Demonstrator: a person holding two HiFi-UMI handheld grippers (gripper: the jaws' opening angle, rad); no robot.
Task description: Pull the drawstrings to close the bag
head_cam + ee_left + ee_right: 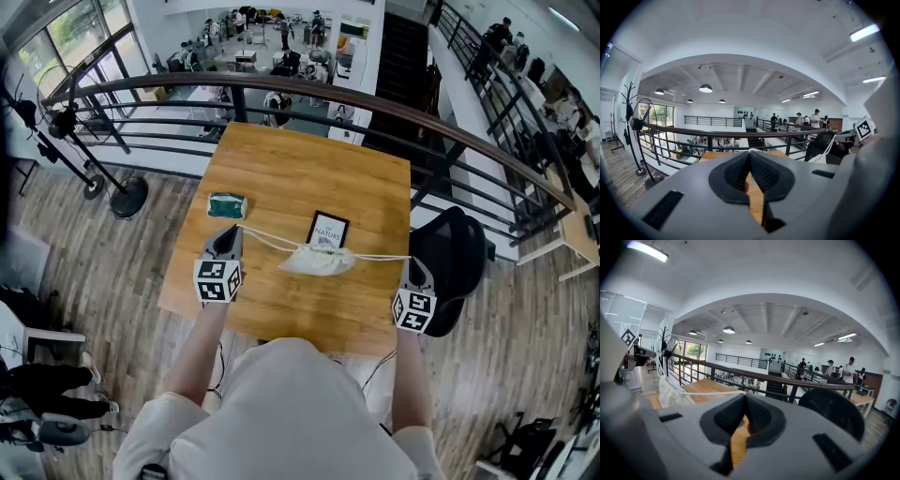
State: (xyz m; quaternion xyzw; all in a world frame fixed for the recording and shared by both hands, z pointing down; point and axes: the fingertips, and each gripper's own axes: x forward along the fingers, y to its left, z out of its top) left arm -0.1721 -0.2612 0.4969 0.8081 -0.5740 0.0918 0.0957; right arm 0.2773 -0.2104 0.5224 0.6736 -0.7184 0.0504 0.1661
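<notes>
Starting nearest, bottom of the head view: the person's 2 forearms (202,347) reach up-frame, 1 gripper in each hand. Left gripper (234,231) sits lower left of centre, jaws pinched together on the left drawstring (267,240). Its own view shows the pads meeting at the tip (750,153) with a bit of white cord there. Right gripper (410,262) is at the table's right edge, jaws likewise closed down on the right drawstring (380,257). In the right gripper view that cord (712,393) runs straight from the bag (669,389) to the jaw tip (744,395). Both cords look taut, near-straight lines.

Bag (319,261): white, mid-frame between the 2 grippers, over the wooden table (300,169), top bunched where the cords exit. Contents not visible. Can't tell if it rests on the top or hangs just off it.

Just behind the bag, overlapping it in the picture: black-framed card (328,228), reads "NATURE"; the smaller line above is too small to read. Up-frame of the left gripper: green pad-like item (226,205), no legible label. Black chair (459,246) at the right edge, behind the right gripper. Beyond the table: dark railing (375,99), then a lower floor (272,47) with people.
</notes>
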